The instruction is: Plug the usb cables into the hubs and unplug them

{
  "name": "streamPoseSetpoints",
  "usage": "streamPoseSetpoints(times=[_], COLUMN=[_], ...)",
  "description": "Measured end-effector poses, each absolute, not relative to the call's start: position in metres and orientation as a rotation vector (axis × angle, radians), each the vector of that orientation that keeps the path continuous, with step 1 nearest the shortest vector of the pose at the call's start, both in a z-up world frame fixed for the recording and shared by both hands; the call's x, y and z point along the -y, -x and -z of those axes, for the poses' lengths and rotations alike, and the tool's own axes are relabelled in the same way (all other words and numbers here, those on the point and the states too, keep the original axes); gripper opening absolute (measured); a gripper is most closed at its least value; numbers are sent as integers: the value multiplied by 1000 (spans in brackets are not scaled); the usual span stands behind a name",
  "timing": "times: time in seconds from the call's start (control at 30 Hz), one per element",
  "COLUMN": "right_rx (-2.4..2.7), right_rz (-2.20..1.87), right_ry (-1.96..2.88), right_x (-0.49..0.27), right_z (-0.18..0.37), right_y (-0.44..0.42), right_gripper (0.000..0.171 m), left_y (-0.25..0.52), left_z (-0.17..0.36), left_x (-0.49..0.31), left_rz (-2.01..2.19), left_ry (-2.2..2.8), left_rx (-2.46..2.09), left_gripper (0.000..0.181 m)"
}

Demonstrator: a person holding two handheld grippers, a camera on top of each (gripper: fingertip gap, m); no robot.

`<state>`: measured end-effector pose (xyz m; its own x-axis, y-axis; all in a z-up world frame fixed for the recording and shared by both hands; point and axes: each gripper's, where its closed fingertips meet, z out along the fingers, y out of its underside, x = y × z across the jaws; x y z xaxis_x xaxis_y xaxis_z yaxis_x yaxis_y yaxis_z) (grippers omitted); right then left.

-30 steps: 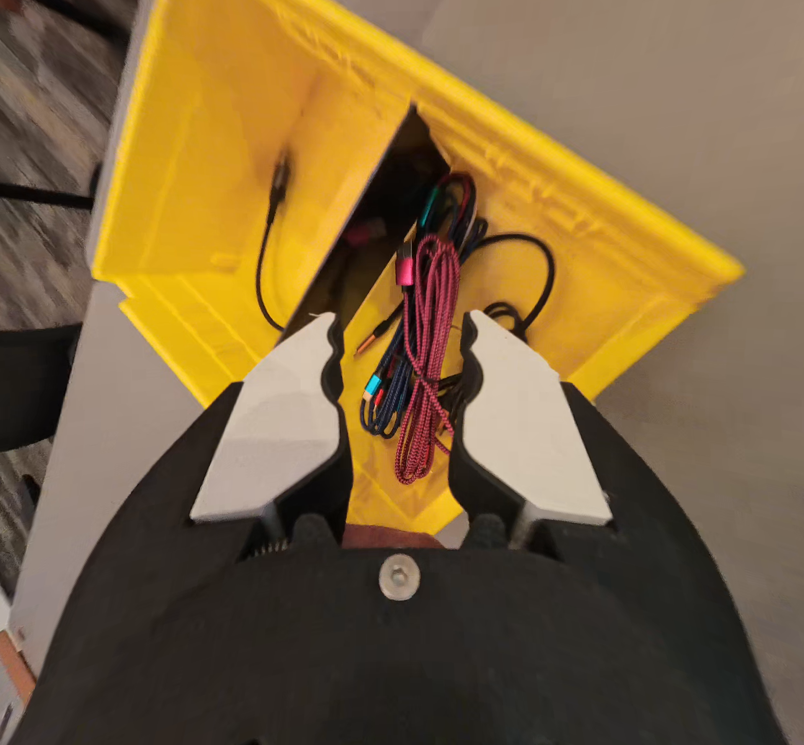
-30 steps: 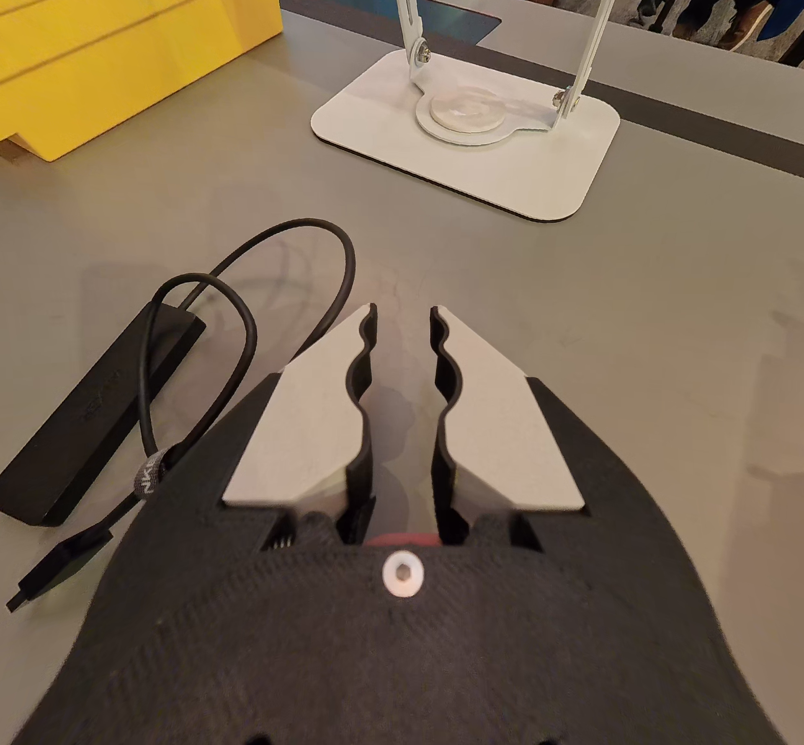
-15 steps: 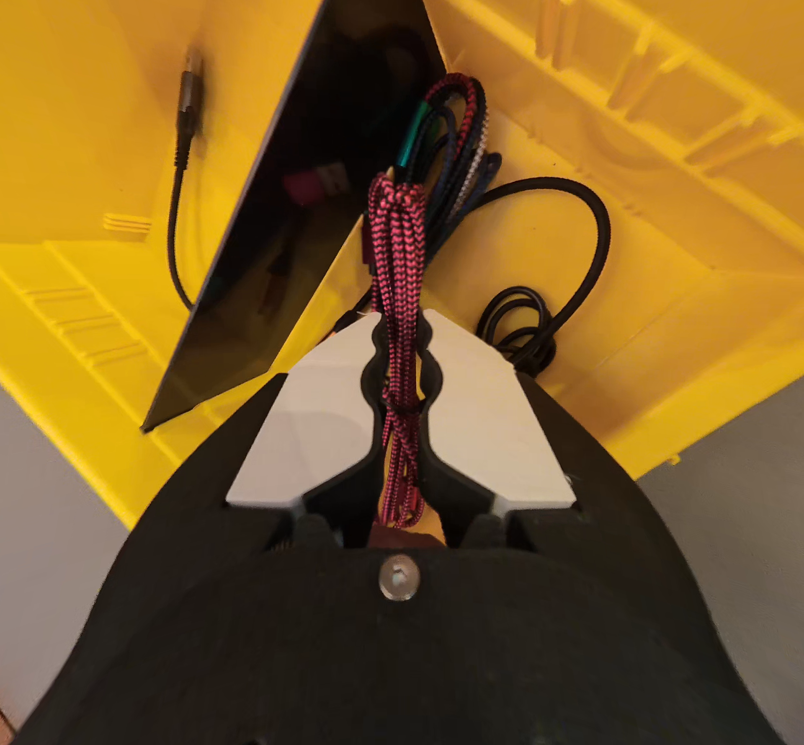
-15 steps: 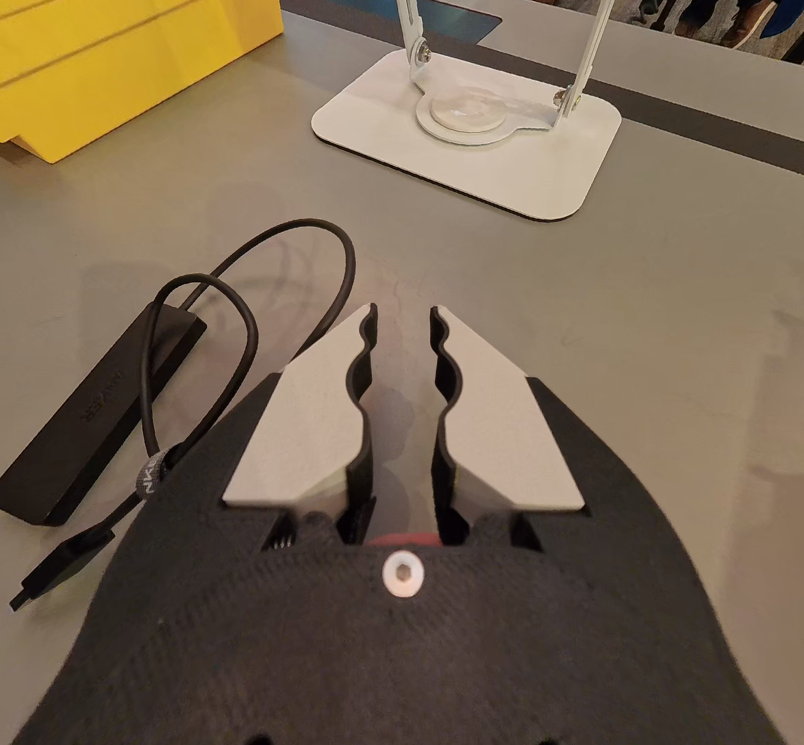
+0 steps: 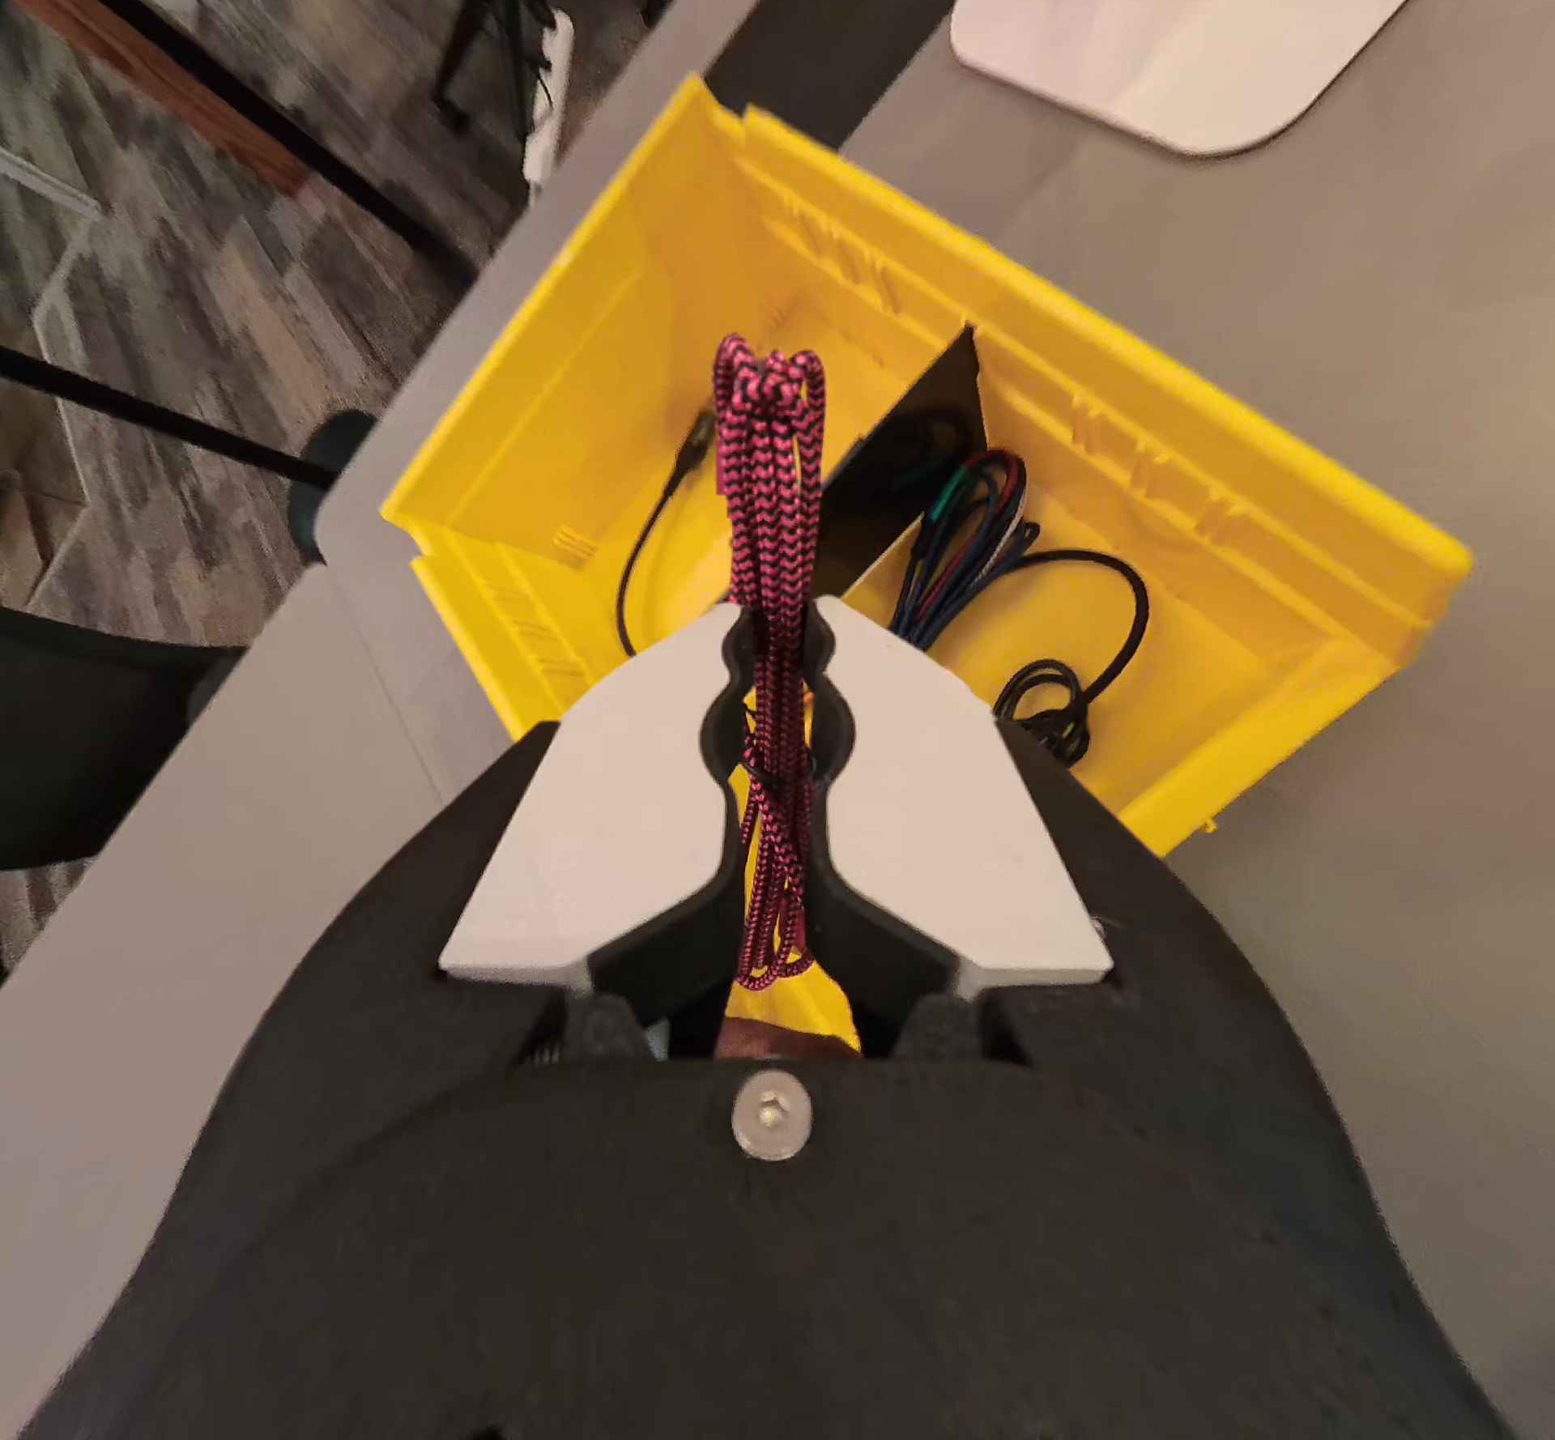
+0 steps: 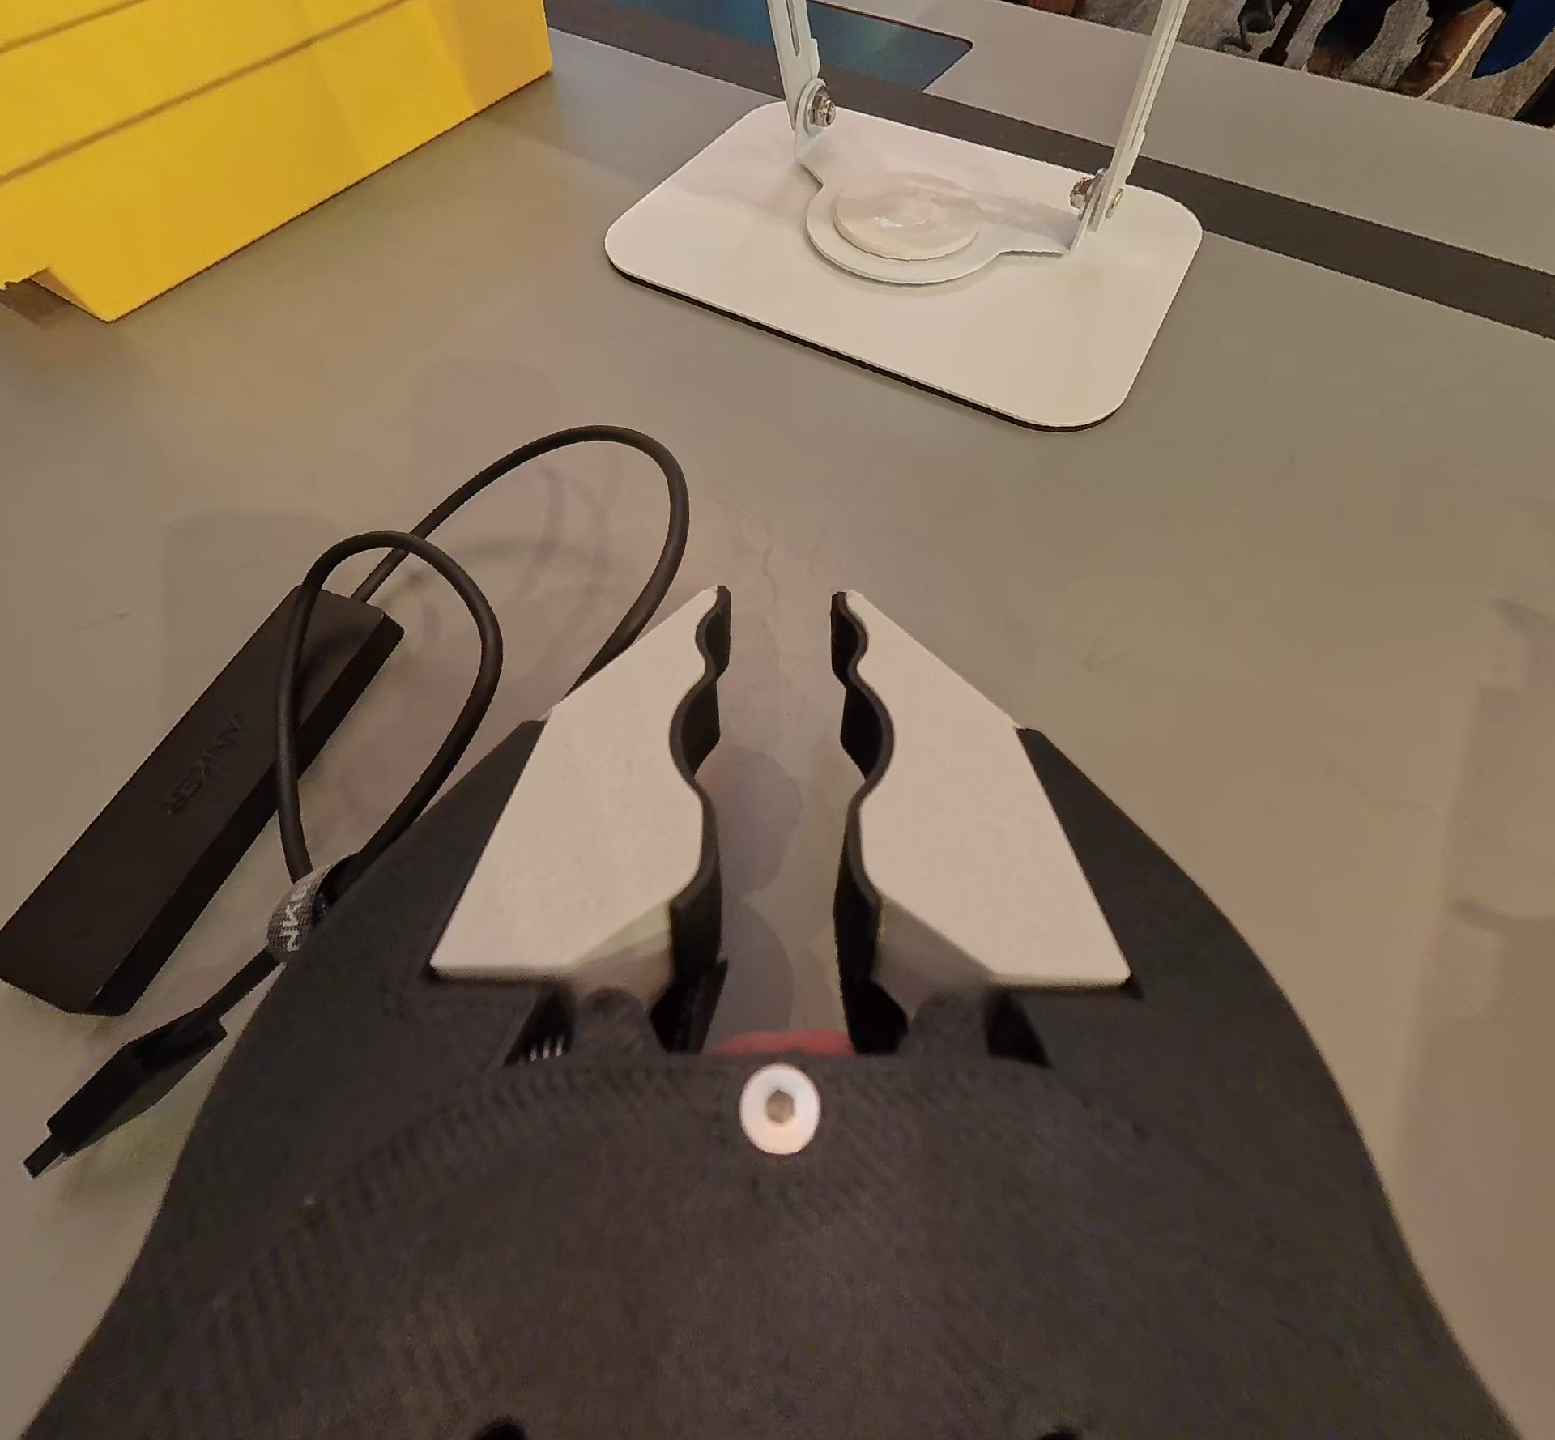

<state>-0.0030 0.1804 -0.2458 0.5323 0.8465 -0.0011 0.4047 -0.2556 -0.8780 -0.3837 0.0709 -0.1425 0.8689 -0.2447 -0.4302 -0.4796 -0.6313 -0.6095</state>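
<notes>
Cable retrieval is the step in hand. The left gripper (image 5: 776, 617) has its tongs pressed together on a coiled magenta braided cable (image 5: 770, 524), pinched mid-bundle, so the looped end sticks out past the tips toward 12 o'clock and the other end shows between the finger roots. Gripping the bundle by its middle keeps the coil from unravelling; neither plug can be made out. Beyond the cable sits the yellow bin (image 5: 1245, 508), split by a black divider (image 5: 917, 457). At 1 o'clock from the tips a bunch of dark multicoloured cables (image 5: 968, 533) and a black cable (image 5: 1094, 625) lie in the right-hand compartment, while a single black cable (image 5: 665, 508) trails in the left-hand one at 11 o'clock. Whether the magenta coil touches the bin cannot be told, though it looks lifted clear.

The right gripper (image 6: 780, 600) hovers low over the grey table (image 6: 1178, 642) with its tongs spread and nothing between them, apparently waiting to steady something. The black hub (image 6: 193, 802) lies at 9 o'clock from its tips, its own lead (image 6: 538, 474) looping toward 11 o'clock. A white stand base (image 6: 968, 331) rests at 12 o'clock.

No cable is plugged in yet, so the task is at its start.
</notes>
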Motion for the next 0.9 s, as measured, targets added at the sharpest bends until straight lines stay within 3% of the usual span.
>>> streamPoseSetpoints(times=[0.23,0.4,0.73,0.9], right_rx=[1030,1032,1061,1120], right_rz=[-611,-615,-653,-719], right_ry=[1862,1862,1805,1609], right_x=[-180,-180,-172,-150], right_z=[246,246,236,196], right_y=[3,3,2,5], right_gripper=[22,23,37,32], left_y=[330,270,161,125], left_z=[82,67,141,182], left_x=[-65,-52,-27,-24], left_rz=[-319,-304,-572,-662], left_ry=[2041,1968,1886,1806], left_rx=[-621,-741,-1024,-1106], left_gripper=[10,10,10,10])
